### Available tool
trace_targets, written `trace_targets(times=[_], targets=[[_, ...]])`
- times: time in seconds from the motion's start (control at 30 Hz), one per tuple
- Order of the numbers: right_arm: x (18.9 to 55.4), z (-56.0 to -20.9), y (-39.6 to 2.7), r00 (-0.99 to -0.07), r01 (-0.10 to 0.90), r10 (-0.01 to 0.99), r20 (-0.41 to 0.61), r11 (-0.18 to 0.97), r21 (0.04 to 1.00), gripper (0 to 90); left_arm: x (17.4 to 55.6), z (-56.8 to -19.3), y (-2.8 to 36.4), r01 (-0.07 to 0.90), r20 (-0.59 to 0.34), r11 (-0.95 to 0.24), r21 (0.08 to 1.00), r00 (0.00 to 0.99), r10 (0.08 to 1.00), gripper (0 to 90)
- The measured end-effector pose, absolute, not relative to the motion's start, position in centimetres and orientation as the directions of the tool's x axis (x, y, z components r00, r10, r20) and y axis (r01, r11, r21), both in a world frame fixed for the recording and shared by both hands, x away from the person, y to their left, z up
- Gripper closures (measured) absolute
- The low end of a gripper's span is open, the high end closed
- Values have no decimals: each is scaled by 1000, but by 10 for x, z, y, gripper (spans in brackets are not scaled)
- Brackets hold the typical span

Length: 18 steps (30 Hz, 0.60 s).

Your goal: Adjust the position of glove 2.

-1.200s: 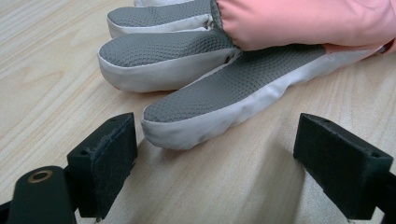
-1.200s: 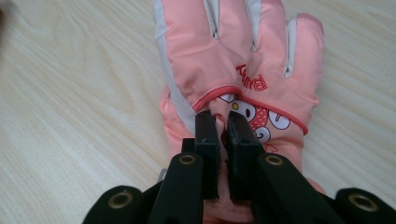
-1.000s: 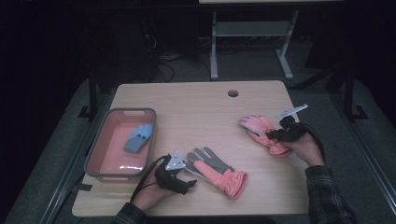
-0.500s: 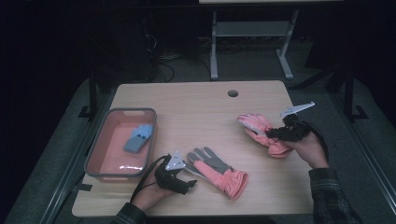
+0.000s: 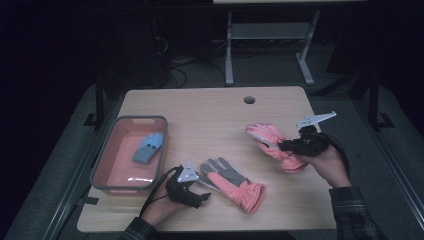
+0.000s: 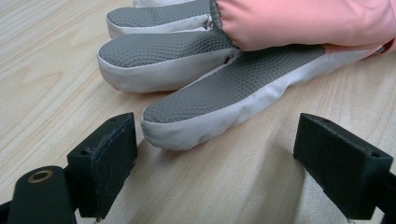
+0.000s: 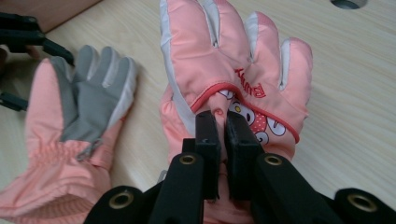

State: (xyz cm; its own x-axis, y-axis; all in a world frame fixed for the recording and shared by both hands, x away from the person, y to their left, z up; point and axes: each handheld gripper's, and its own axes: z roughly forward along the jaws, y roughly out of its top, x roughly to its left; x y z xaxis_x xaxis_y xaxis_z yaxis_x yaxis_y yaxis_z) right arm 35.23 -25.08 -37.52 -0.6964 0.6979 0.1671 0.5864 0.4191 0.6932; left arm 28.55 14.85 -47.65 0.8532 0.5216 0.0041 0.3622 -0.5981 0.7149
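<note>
Two pink winter gloves are on the wooden table (image 5: 210, 107). One glove (image 5: 272, 142) with a cartoon print (image 7: 243, 88) hangs lifted at the right, my right gripper (image 5: 285, 146) (image 7: 223, 126) shut on a pinch of its back fabric. The other glove (image 5: 232, 182) (image 7: 74, 126) lies palm up near the front edge, grey palm showing. My left gripper (image 5: 202, 186) (image 6: 215, 158) rests on the table, open, its jaws either side of a grey fingertip (image 6: 219, 105) of that glove without touching it.
A pink tray (image 5: 107, 162) at the table's left holds a small blue item (image 5: 148, 147). A round cable hole (image 5: 249, 100) sits near the far edge. A metal stand (image 5: 267, 40) stands on the dark floor beyond the table.
My right gripper has risen and drifted right and away, carrying the printed glove off the table. The left gripper and the palm-up glove stayed put.
</note>
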Motion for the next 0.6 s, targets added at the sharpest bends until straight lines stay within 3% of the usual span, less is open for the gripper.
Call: trace_targets(times=[0.6], targets=[[326,-367,-200,-768,541,617,174,477,693,849,286,-477,148,363,2,-593,718,852,524,127]])
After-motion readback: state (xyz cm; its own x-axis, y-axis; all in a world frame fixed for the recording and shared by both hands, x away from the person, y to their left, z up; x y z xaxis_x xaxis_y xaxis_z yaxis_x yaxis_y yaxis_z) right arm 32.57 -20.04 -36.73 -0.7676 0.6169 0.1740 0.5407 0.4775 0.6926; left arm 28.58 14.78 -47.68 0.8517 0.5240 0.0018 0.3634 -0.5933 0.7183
